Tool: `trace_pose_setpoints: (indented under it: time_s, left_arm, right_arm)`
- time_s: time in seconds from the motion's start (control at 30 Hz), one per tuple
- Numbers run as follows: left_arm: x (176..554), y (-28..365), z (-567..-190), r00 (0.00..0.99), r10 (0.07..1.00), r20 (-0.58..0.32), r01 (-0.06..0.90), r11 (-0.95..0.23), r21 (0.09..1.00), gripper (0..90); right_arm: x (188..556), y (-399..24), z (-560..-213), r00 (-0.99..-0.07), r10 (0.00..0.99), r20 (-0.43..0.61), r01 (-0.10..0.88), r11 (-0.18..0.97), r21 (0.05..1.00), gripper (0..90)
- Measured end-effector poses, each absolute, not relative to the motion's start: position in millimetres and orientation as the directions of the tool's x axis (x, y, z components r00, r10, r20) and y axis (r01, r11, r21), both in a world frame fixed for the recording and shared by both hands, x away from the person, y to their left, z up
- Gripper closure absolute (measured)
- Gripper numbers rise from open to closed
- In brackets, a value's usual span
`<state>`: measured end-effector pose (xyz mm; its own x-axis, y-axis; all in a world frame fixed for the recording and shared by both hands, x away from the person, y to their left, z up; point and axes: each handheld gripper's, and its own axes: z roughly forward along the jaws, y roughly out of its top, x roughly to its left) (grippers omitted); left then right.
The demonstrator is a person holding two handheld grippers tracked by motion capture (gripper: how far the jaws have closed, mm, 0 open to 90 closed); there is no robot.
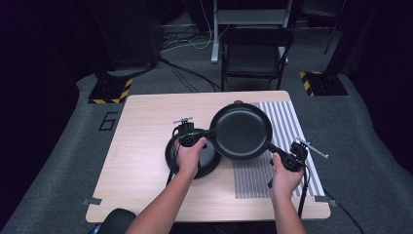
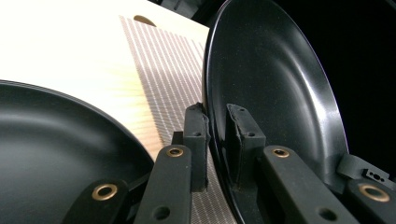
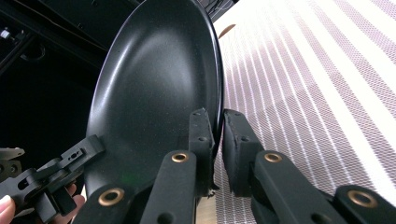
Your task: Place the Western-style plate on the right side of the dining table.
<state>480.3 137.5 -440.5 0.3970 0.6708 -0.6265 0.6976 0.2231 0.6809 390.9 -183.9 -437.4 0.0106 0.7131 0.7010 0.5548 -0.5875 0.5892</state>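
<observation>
High view: a black frying pan (image 1: 242, 130) is held above the worktop (image 1: 141, 146), roughly at its centre, over the edge of a striped mat (image 1: 287, 141). The left gripper (image 1: 191, 137) pinches the rim at the pan's 9 o'clock and the right gripper (image 1: 291, 157) pinches it near 4 o'clock. Gripping on nearly opposite sides shares the weight and probably keeps the pan level. Left gripper view: both jaws are closed on the pan's thin rim (image 2: 212, 135), one pad inside, one outside. Right gripper view: the jaws likewise clamp the rim (image 3: 218, 126), the mat (image 3: 317, 93) lying beyond. A second, dark round dish or pan (image 1: 204, 158) rests on the worktop at 7 o'clock of the lifted pan, partly under the left hand (image 1: 189, 157). Count: two grippers, two hands, two dark round vessels, one mat, one folding chair (image 1: 255, 53) beyond the worktop at 12 o'clock.
</observation>
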Motion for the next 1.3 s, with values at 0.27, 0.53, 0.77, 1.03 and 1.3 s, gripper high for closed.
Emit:
trace_pose_setpoints:
  time_s: [0.27, 0.53, 0.77, 1.03, 1.3]
  left_arm:
    - [482, 121, -442, 0.418, 0.652, -0.633, 0.709, 0.201, 0.675, 78.9]
    - [483, 107, -439, 0.442, 0.639, -0.63, 0.71, 0.18, 0.681, 78.9]
    - [483, 98, -442, 0.448, 0.63, -0.634, 0.717, 0.171, 0.676, 78.9]
    - [480, 92, -449, 0.447, 0.625, -0.64, 0.727, 0.164, 0.667, 78.8]
    - [479, 89, -455, 0.444, 0.63, -0.637, 0.736, 0.149, 0.66, 78.7]
  right_arm:
    - [381, -197, -436, 0.036, 0.71, 0.703, 0.531, -0.61, 0.588, 82.5]
    - [372, -209, -436, 0.053, 0.714, 0.698, 0.508, -0.621, 0.597, 82.5]
    - [366, -216, -435, 0.067, 0.712, 0.698, 0.496, -0.631, 0.596, 82.5]
    - [360, -221, -440, 0.082, 0.714, 0.696, 0.494, -0.636, 0.593, 82.6]
    - [357, -224, -447, 0.085, 0.714, 0.695, 0.497, -0.635, 0.591, 82.4]
